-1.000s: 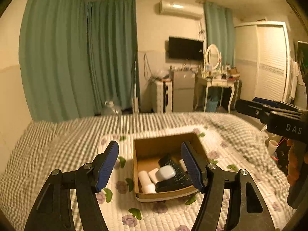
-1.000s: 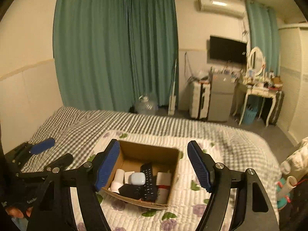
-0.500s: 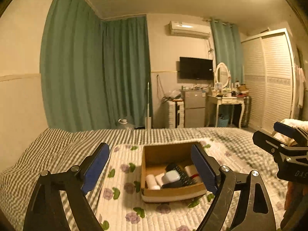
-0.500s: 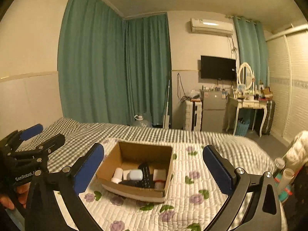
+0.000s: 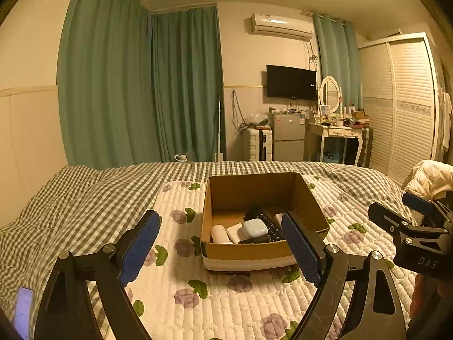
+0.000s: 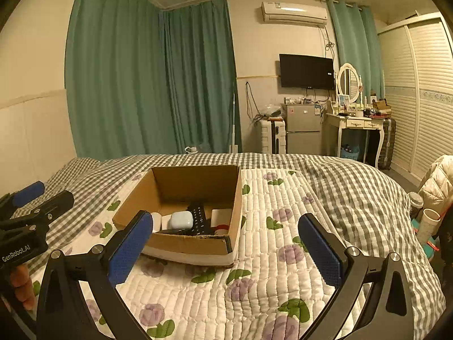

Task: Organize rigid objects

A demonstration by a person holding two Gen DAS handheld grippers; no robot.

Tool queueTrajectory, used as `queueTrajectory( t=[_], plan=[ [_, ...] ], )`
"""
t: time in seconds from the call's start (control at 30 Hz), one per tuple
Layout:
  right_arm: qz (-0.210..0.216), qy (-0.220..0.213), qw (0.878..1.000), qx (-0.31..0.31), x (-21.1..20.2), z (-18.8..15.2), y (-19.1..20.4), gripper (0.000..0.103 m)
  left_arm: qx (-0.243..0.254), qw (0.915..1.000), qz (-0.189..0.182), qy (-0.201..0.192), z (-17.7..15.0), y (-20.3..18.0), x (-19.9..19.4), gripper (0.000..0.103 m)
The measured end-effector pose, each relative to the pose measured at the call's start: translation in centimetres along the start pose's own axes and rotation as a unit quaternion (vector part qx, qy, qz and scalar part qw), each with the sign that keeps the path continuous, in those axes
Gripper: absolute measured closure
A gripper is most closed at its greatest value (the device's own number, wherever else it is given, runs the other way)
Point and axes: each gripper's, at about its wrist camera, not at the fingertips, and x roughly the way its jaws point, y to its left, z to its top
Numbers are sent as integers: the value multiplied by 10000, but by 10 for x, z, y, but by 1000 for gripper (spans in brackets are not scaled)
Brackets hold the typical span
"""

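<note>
Left gripper (image 5: 223, 250): jaws spread wide, nothing between the blue-padded fingers (image 5: 140, 248). It is held above the bed, short of the box.

Right gripper (image 6: 226, 255): jaws likewise spread wide and holding nothing; blue pads (image 6: 320, 253) clear of all items. Each gripper appears at the edge of the other's view, both apart from the box.

Open brown cardboard box (image 5: 308, 206) (image 6: 136, 201): sits upright on the white quilted mat with purple flower print (image 5: 226, 306) (image 6: 269, 255), just ahead of both grippers. The task's items lie inside, grouped toward the near wall:
- pale blue rounded plastic case (image 5: 254, 227) (image 6: 181, 220), resting on top of the others;
- black remote control with rows of buttons (image 5: 269, 222) (image 6: 198, 216), beside the case;
- white cylindrical container (image 5: 219, 233), lying at the left near corner;
- white item with a red band (image 6: 222, 219), against the right wall; its type cannot be determined.

The mat lies over a grey-and-white checked bedspread (image 5: 85, 198) (image 6: 354, 187).

Beyond the bed: teal floor-length curtains (image 5: 141, 90), a wall-mounted black television (image 5: 291, 82), a white air-conditioning unit (image 5: 281, 25) above it, a small grey refrigerator (image 5: 286, 137) and a white dressing table with oval mirror (image 5: 335, 130).
</note>
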Motion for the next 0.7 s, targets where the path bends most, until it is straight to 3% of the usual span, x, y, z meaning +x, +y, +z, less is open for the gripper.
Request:
queueTrajectory(
  t=[0.7],
  plan=[
    [-83,72,9999,-71,5,-4,3,0,-15,9997,-61,247,-7,-3,7,13]
  ],
)
